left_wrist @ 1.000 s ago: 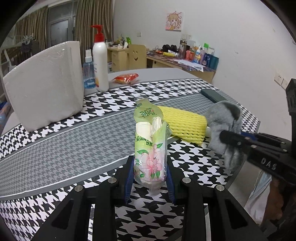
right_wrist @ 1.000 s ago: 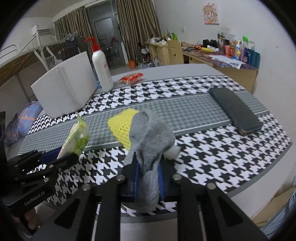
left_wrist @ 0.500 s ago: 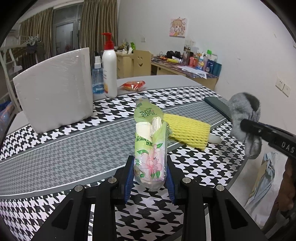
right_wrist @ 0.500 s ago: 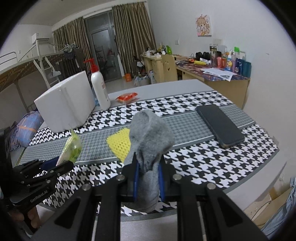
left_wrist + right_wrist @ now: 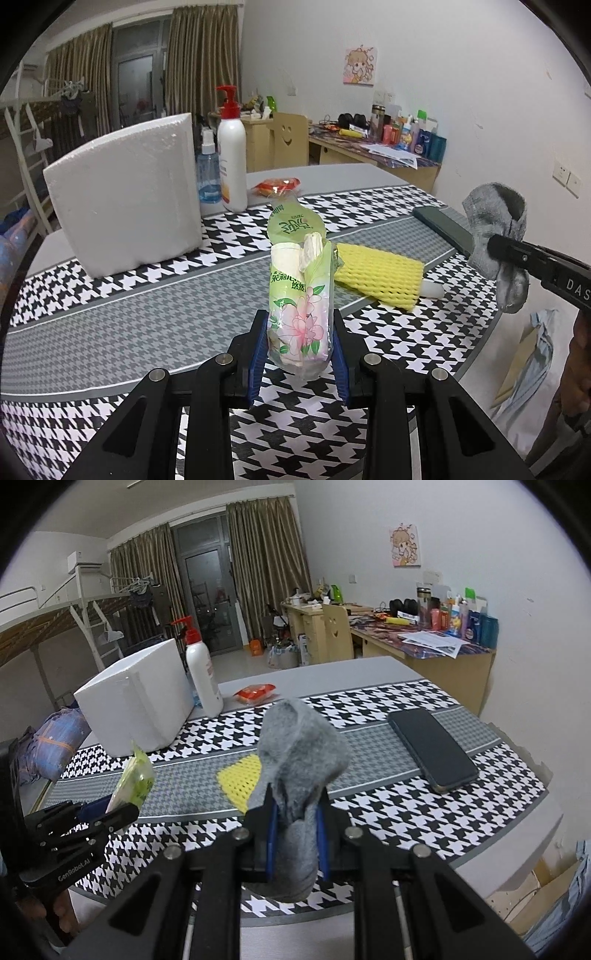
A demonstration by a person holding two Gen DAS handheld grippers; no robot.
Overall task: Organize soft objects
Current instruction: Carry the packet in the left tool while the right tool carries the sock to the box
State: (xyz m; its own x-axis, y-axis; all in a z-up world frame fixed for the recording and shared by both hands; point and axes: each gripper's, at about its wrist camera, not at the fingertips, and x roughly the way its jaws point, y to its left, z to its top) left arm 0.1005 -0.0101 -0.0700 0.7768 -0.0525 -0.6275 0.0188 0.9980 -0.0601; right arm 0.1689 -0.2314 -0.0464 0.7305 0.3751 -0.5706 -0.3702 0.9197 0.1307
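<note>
My left gripper (image 5: 298, 347) is shut on a green flowered tissue pack (image 5: 299, 295) and holds it upright above the houndstooth table (image 5: 110, 325). My right gripper (image 5: 295, 834) is shut on a grey sock (image 5: 299, 760), held above the table's near edge. The sock (image 5: 495, 229) and right gripper show at the right of the left wrist view. The tissue pack (image 5: 136, 779) and left gripper (image 5: 92, 812) show at the left of the right wrist view. A yellow foam net sleeve (image 5: 380, 273) lies on the table between them, partly hidden by the sock in the right wrist view (image 5: 236, 779).
A white foam box (image 5: 125, 206) stands at the back left, with a white pump bottle (image 5: 232, 162) and a blue spray bottle (image 5: 208, 173) beside it. A red snack packet (image 5: 275, 186) lies behind. A dark phone (image 5: 432, 749) lies on the right.
Both grippers have risen and pulled back from the table with the tissue pack and the sock still held. The sock has moved off the yellow net sleeve toward the right.
</note>
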